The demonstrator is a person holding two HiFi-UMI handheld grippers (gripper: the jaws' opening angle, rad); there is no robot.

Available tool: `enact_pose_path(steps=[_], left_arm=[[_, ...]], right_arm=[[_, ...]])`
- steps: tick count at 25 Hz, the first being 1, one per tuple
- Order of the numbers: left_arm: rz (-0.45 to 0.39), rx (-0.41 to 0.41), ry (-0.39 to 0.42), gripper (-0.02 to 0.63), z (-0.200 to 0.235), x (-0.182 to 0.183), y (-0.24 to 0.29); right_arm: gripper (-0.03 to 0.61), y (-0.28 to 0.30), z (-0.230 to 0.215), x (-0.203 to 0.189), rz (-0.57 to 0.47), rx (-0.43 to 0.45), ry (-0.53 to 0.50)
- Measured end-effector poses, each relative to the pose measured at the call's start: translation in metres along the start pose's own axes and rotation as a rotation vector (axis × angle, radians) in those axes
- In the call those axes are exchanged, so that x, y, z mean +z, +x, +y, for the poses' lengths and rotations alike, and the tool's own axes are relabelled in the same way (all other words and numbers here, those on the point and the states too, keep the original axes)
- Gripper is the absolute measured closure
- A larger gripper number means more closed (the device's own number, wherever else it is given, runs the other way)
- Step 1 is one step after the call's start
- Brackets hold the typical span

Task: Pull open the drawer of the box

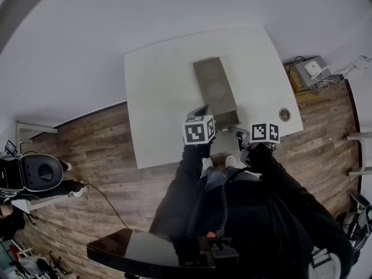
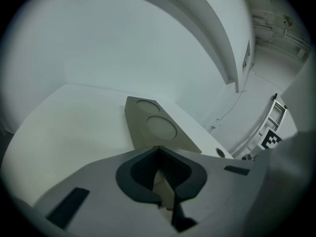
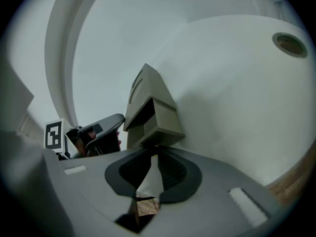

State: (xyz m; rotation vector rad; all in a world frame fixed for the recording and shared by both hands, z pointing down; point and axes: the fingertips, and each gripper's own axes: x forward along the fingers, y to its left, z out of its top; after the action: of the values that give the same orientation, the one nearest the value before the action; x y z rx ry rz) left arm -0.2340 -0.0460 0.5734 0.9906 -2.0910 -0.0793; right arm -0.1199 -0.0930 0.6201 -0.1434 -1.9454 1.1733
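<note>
Sleeves [image 1: 273, 185] closest to the lens: two, dark, one running to each gripper.

box [image 1: 215, 86]: one, taupe, lying flat on the white table [image 1: 163, 97], right of centre, with its near end close to the table's near edge. Its long axis runs away from the person, and the far end is skewed a little to the left in the head view. Two round discs [image 1: 217, 90] sit on the top face, in line along that axis.

drawer [image 3: 160, 120]: one, at the near end, facing the person. It's partway out, with a dark cavity showing above its tray in the right gripper view.

right gripper [image 3: 154, 154]: jaws drawn in to a narrow gap, tips right on the drawer's front lip. Reads as a pinch on that lip. Bare table and floor show through the rest of the gap.

left gripper [image 2: 160, 154]: at the box's near left corner, jaws nearly together, a taupe sliver of the box between the pads. Looks clamped on it.

Two marker cubes [image 1: 199, 131], one per gripper.

One round port [image 1: 284, 114] near the table's right corner, well apart from the box. Wood floor [image 1: 104, 150] all round.
</note>
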Motion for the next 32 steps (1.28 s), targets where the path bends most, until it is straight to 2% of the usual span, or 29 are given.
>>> enact_pose_path(steps=[32], left_arm=[[0.003,0.018,-0.002,0.617,-0.0012,0.0000,-0.0040]], right_arm=[[0.534,-0.0065,-0.0003,-0.0101,0.004,0.000,-0.010]])
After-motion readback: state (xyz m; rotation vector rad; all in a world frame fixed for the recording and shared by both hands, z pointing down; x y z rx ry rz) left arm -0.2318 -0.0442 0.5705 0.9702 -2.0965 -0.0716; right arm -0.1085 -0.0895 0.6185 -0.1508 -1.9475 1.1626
